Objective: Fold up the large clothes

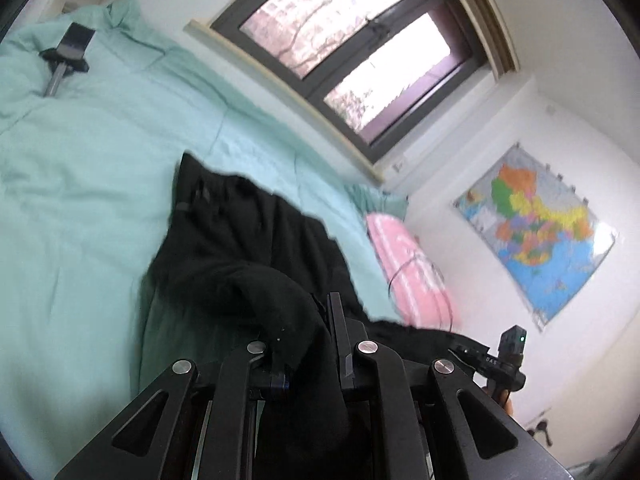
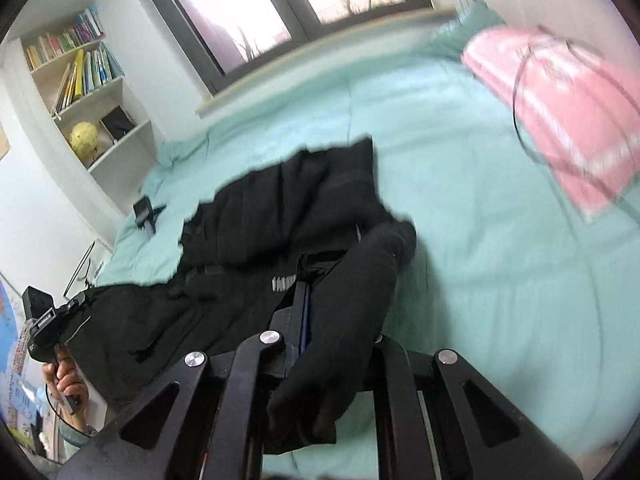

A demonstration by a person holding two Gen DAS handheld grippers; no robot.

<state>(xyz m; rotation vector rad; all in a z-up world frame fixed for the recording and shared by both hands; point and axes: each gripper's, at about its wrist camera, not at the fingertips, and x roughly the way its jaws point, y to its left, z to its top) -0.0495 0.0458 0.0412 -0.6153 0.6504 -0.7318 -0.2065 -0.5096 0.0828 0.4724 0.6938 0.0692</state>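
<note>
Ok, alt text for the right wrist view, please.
The right gripper is shut on a fold of a black garment that lies spread over a mint-green bed cover. A pink pillow lies at the upper right; a bookshelf and a window stand behind the bed.

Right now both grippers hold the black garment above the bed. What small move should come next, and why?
Probably carry both held edges forward and lay them over the black garment. The left gripper and right gripper each pinch a lifted fold, while the rest lies spread on the green bedcover.
</note>
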